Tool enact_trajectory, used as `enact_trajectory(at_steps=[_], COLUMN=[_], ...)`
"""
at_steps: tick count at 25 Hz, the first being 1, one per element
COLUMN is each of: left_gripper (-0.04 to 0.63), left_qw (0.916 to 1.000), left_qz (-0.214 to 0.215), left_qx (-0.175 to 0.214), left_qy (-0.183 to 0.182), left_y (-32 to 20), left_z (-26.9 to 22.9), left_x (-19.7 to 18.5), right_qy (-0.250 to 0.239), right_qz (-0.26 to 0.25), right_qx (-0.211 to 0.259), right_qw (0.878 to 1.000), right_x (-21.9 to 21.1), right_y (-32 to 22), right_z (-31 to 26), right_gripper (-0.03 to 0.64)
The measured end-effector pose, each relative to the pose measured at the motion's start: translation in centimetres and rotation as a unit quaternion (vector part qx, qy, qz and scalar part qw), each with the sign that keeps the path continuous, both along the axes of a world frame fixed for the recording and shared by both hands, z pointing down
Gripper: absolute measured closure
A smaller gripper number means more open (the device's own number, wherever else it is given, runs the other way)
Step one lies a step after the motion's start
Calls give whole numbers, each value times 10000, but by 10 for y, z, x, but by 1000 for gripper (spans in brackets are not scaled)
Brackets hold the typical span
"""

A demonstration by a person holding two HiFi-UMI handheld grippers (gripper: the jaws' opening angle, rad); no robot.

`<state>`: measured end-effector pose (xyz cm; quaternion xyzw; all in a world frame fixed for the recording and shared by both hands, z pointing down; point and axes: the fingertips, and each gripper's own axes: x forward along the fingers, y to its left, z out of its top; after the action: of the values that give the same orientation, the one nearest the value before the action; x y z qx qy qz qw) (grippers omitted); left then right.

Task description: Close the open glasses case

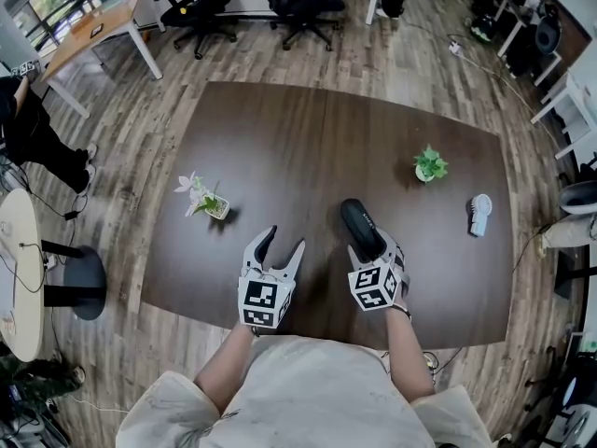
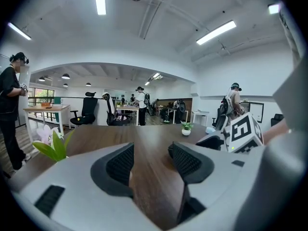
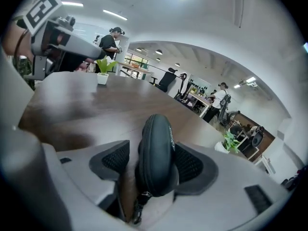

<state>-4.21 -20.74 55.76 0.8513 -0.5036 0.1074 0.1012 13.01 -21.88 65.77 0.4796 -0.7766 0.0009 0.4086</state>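
Both grippers stand with jaws parted, the left gripper (image 2: 151, 160) empty and the right gripper (image 3: 154, 154) loosely straddling the black glasses case (image 1: 362, 227) lying near the front of the table (image 1: 280, 138), so pulling away crookedly could drag or tip it.

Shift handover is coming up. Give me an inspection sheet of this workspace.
Surface: dark wooden table, bare in the middle.
Job's things: black glasses case, looks closed, near the front edge.
Clutter: white-flowered pot plant; small green pot plant; small white object.
Grippers: left gripper open, nothing between its fingers; right gripper open around the case, with a gap beside one finger.
Cables: a loose cable beyond the table's far right corner.
Surroundings: office chairs, a desk, a person standing.
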Motion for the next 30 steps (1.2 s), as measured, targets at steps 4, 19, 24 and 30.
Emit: enact_trajectory(at_steps=[4,19,24,30], left_gripper=[339,339,339,339], left_qw=[10000,9998,9996,9985], left_qz=[42,185,257,432], left_qx=[23,65,84,283], left_qy=[-33,-37,53,191], left_y=[0,-2,-4,-6], left_z=[-2,-9,-14,-37], left_x=[3,10,14,23], right_qy=[56,-306,-701,-1590], right_qz=[274,578,618,457], right_qx=[-103,-254,-143,339], right_qw=[9996,9975,9955,9856], right_x=[19,30,24,9], right_y=[-15,-28,-29,-33], right_z=[6,13,-4,-56], right_gripper=[316,357,357,356])
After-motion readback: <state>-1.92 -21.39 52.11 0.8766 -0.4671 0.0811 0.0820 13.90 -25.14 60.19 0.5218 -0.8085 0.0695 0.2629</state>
